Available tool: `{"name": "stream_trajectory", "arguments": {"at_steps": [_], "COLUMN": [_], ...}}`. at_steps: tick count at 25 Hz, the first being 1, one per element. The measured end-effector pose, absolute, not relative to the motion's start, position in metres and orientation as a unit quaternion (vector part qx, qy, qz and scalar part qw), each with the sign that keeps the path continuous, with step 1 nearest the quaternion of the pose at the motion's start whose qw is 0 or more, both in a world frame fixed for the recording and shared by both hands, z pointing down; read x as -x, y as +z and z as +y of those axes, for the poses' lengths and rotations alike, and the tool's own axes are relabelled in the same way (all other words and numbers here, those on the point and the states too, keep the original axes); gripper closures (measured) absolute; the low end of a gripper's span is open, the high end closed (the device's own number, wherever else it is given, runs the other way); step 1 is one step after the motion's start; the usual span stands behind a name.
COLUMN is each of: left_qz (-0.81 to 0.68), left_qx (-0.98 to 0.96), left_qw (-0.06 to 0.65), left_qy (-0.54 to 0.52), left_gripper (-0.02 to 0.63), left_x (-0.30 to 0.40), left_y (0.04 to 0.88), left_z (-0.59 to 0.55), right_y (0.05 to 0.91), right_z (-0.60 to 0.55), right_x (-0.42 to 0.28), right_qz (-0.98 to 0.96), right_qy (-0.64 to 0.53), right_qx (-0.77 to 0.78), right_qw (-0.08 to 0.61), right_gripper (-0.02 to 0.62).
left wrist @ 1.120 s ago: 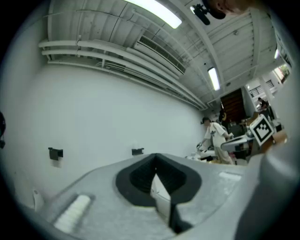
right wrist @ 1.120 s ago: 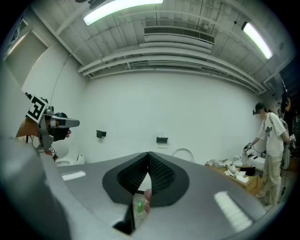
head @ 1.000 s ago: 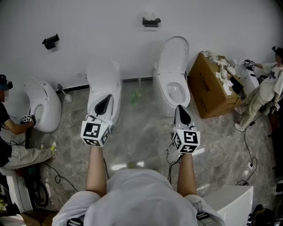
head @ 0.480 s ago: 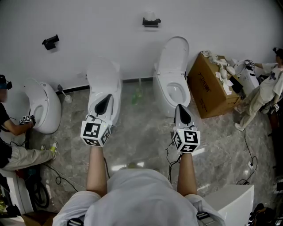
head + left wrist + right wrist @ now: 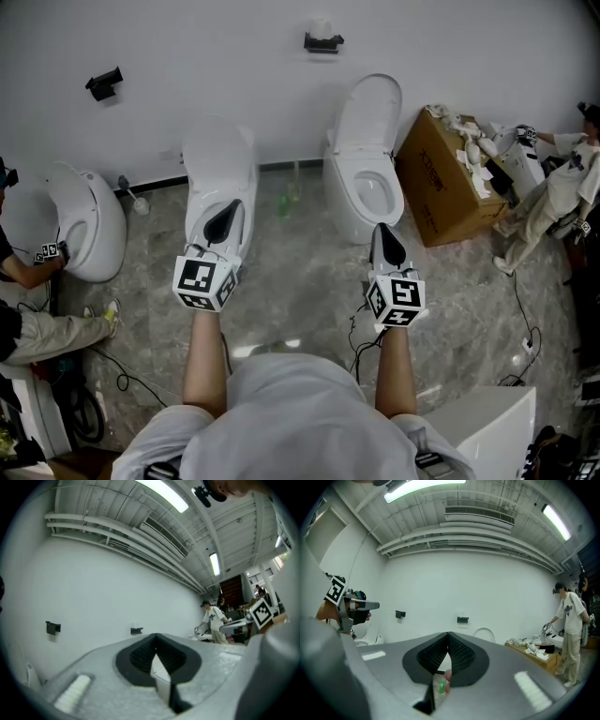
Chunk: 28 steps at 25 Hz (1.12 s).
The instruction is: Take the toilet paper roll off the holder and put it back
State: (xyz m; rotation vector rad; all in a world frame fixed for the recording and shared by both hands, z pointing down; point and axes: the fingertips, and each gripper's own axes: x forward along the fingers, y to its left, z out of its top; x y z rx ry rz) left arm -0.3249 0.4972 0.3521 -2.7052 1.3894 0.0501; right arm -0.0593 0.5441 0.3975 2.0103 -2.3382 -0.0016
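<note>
We are holding both grippers out level: left gripper and right gripper, each with jaws clenched together on nothing. The toilet paper roll is sitting on its holder on the far wall, well apart from both.

Risks, as we judge them:
- Arriving with jaws unopened would only bump the roll.
- Squeezing hard would crush it.
- The toilet below is crowding our approach.
</note>
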Motion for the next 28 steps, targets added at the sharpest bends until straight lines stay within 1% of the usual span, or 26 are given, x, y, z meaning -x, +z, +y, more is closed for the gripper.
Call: {"name": "stream_trajectory", "arguments": {"at_steps": [6, 14, 28], "left_qz": [0.439, 0.435, 0.441], "left_qx": [0.897, 0.899, 0.896], "left_qw": [0.042, 0.044, 0.050], "left_qy": [0.017, 0.017, -0.006], "left_gripper": [0.606, 0.606, 0.606], "left_x": [0.331, 0.321, 0.276], "left_y": [0.362, 0.363, 0.369], "left_z": [0.490, 0.472, 0.396], "right_y": [0.408, 0.408, 0.422], "right_z": [0.547, 0.529, 0.443], "right_x": [0.076, 0.068, 0.021], "right_qz": [-0.750, -0.752, -0.758], "right_qy": [0.002, 0.000, 0.009], "right_qx": [-0.660, -0.658, -0.651], "right_qw": [0.041, 0.036, 0.034], "right_gripper": [0.594, 0.594, 0.594]}}
